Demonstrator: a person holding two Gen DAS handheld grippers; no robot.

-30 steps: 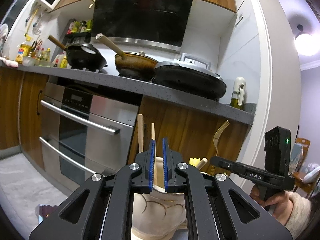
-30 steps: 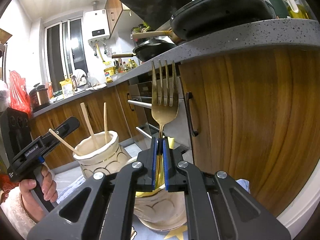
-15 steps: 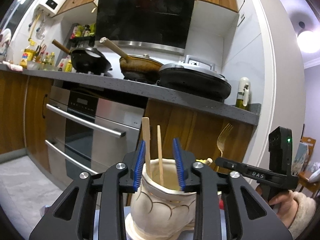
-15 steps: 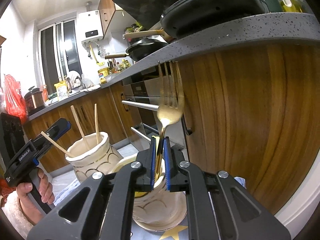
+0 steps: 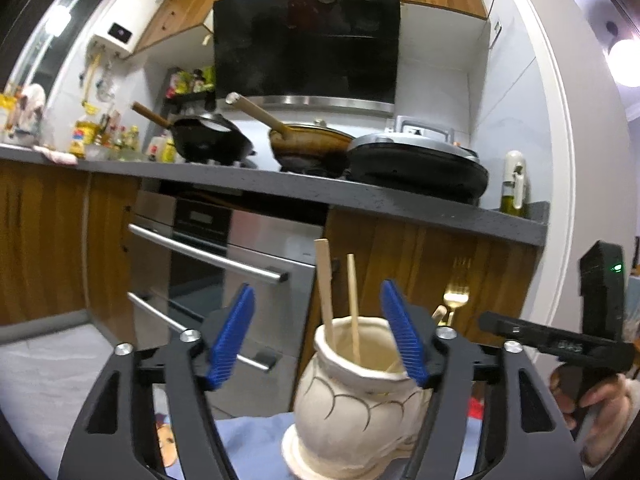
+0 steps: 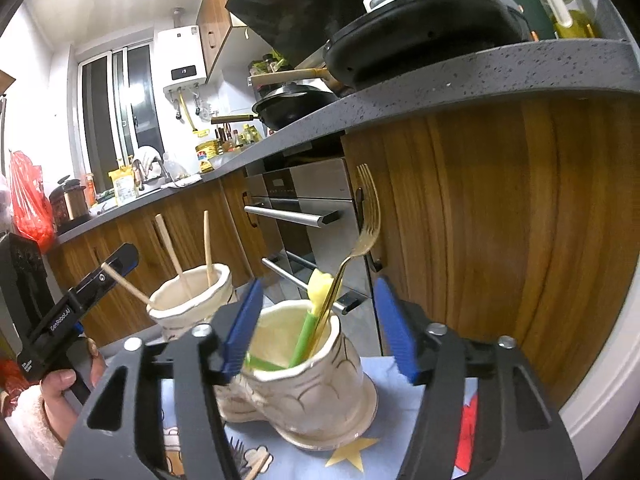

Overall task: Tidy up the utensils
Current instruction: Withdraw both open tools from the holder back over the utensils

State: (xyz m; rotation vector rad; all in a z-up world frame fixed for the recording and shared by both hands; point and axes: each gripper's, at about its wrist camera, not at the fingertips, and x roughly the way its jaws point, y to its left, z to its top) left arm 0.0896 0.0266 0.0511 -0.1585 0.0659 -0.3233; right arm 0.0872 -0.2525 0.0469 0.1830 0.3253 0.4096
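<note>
Now both grippers' jaws are opening, the left gripper empty before the chopstick pot, the right gripper clear of the gold fork standing in the neighbouring pot on the blue cloth.
</note>
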